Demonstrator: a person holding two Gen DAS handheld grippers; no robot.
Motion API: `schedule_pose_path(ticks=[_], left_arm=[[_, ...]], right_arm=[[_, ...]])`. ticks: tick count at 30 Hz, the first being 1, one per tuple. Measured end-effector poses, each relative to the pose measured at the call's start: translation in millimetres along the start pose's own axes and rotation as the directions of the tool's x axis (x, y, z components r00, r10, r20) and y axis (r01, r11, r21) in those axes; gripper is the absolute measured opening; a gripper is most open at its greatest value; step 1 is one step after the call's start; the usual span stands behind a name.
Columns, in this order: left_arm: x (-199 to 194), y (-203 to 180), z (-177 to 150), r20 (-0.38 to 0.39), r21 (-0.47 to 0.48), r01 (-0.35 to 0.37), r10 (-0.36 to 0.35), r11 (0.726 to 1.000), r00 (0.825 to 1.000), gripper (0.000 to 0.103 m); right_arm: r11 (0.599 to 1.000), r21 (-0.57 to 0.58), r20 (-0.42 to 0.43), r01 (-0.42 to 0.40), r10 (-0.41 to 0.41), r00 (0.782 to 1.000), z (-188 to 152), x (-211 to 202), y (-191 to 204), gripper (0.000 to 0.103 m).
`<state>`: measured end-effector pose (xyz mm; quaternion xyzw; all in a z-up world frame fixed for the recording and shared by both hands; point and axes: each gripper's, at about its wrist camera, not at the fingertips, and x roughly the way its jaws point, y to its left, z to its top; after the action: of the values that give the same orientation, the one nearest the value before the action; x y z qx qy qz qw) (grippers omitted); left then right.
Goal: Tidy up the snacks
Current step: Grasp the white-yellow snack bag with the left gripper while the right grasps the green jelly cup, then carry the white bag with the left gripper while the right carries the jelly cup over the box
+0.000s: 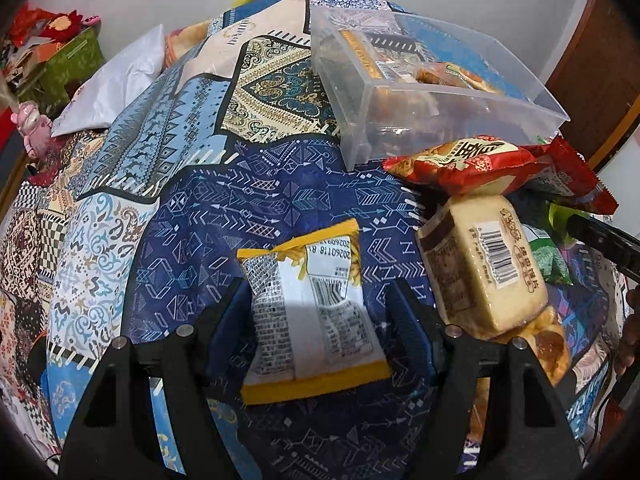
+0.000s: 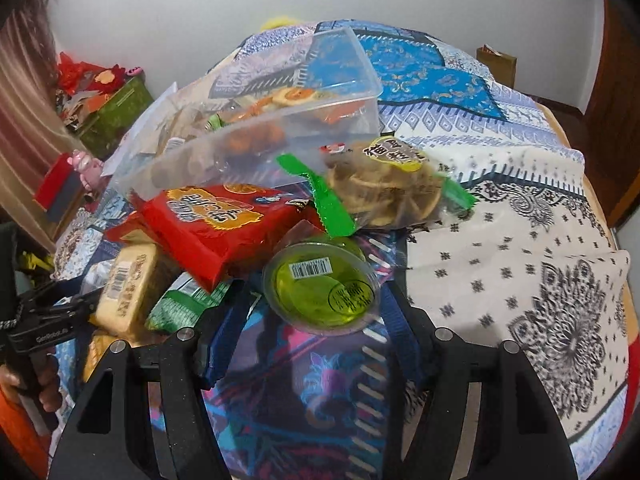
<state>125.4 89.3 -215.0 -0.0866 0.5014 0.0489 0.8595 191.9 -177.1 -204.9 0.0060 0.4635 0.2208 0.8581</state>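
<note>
A yellow-and-white snack packet (image 1: 316, 312) lies face down on the patterned cloth between the open jaws of my left gripper (image 1: 318, 308); the pads stand either side of it, apart from it. A clear plastic bin (image 1: 404, 80) holding several snacks sits behind it. My right gripper (image 2: 310, 312) is open around a green jelly cup (image 2: 320, 284) without closing on it. Behind the cup lie a red packet (image 2: 224, 224), a green-edged bag of chips (image 2: 384, 184) and the same bin (image 2: 256, 128).
A cream packet with a barcode (image 1: 480, 264) and a red packet (image 1: 464, 164) lie right of my left gripper. A white bag (image 1: 116, 84) and a green box (image 1: 68, 64) are at far left. The left gripper's body (image 2: 36, 320) shows in the right view.
</note>
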Motion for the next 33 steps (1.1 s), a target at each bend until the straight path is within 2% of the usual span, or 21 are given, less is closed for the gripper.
schedule_pose_path(ticks=[3,5,8,18,25,33], left_arm=[[2.5,0.3,0.8,0.012,-0.007,0.004,-0.004,1.0,1.0,0.069],[2.9,-0.1,0.2,0.019,-0.009,0.018,-0.018,1.0,1.0,0.057],[2.6,-2.0,-0.5,0.024,-0.01,0.027,-0.027,1.0,0.999,0.052],[-19.5,-6.0,-3.9,0.055,-0.006,0.022,-0.022,1.0,0.998,0.05],[-57.3,-13.1,2.4,0.135,0.01,0.032,-0.033,0.999,0.99,0.05],[-92.0,-30.9,23.4,0.228,0.046,0.053,-0.063,0.998,0.972,0.05]], right_arm=[[1.0,-0.001,-0.004,0.011,-0.011,1.0,-1.1,6.0,1.4,0.063],[1.0,-0.004,0.007,0.025,-0.025,1.0,-2.3,4.9,1.6,0.056],[1.0,0.003,0.01,0.014,-0.014,1.0,-3.5,1.4,-1.5,0.055],[1.0,0.021,0.047,0.01,-0.011,0.999,-9.8,-26.6,-6.9,0.055],[1.0,0.022,0.093,0.011,-0.013,0.996,-8.7,-51.4,-3.3,0.055],[1.0,0.008,0.17,-0.003,0.002,0.985,3.9,-77.2,4.3,0.055]])
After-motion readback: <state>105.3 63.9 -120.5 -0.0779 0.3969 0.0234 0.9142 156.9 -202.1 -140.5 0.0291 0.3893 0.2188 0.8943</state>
